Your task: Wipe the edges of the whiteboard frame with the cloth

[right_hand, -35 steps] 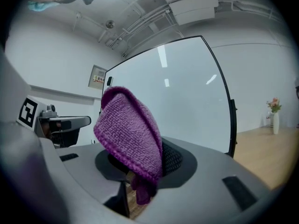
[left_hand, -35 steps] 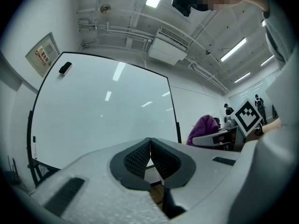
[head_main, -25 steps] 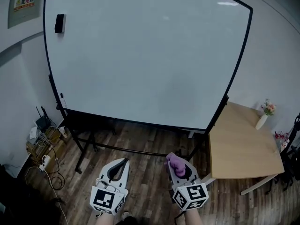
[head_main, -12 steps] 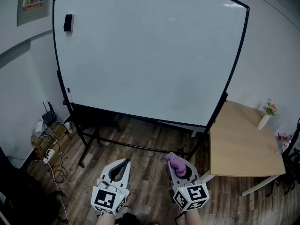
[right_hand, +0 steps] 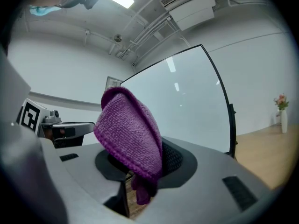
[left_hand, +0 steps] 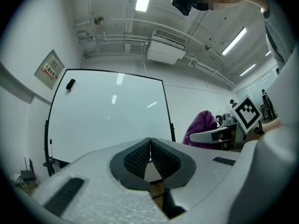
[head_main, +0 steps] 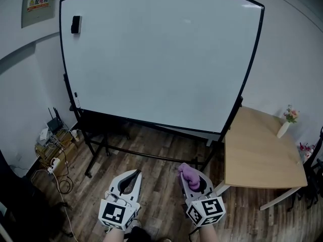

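A large whiteboard (head_main: 161, 54) with a thin black frame (head_main: 246, 74) stands on a black wheeled stand ahead of me. My right gripper (head_main: 193, 177) is low at the front, shut on a folded purple cloth (head_main: 190, 176) that bulges above its jaws; the same cloth (right_hand: 128, 139) fills the middle of the right gripper view. To its left my left gripper (head_main: 128, 181) is shut and holds nothing, its ridged pads (left_hand: 150, 158) pressed together. Both grippers hang well short of the board, over the wooden floor.
A light wooden table (head_main: 260, 155) stands at the right with a small flower vase (head_main: 285, 121). A black eraser (head_main: 76, 24) sticks to the board's upper left. Cables and a router (head_main: 54, 135) lie by the left wall. A sign (head_main: 39, 3) hangs at the upper left.
The view has swung slightly, so the board sits further right in the picture. Both grippers hold the same pose, with the cloth still clamped.
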The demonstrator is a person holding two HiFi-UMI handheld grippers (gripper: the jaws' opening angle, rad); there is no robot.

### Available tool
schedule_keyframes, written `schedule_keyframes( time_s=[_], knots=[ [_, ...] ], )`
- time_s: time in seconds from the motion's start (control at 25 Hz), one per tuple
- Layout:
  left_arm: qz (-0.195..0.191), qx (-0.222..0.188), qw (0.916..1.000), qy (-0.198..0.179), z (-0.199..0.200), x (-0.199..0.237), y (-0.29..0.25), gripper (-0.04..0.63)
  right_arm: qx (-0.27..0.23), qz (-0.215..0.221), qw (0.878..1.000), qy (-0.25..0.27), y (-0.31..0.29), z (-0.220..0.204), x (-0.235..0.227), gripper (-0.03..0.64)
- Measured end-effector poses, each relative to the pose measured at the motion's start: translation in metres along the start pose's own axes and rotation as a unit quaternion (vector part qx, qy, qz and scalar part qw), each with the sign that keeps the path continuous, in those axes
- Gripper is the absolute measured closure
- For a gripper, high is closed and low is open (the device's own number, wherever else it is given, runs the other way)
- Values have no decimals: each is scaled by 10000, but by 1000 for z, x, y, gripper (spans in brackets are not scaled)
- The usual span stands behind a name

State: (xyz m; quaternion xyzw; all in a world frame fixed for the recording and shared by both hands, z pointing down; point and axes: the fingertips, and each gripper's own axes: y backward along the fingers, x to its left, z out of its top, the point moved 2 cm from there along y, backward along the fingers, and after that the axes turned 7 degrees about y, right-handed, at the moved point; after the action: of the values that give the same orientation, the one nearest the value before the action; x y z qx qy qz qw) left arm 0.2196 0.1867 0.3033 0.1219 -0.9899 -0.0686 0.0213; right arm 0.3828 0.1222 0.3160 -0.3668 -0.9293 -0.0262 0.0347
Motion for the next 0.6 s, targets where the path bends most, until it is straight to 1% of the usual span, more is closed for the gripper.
schedule_keyframes(
  time_s=[0.6],
  knots=[
    [-83,-12,9999,-62,-1,-18,0,578,-54,4,10000,20,16,-1,-4,492]
  ],
)
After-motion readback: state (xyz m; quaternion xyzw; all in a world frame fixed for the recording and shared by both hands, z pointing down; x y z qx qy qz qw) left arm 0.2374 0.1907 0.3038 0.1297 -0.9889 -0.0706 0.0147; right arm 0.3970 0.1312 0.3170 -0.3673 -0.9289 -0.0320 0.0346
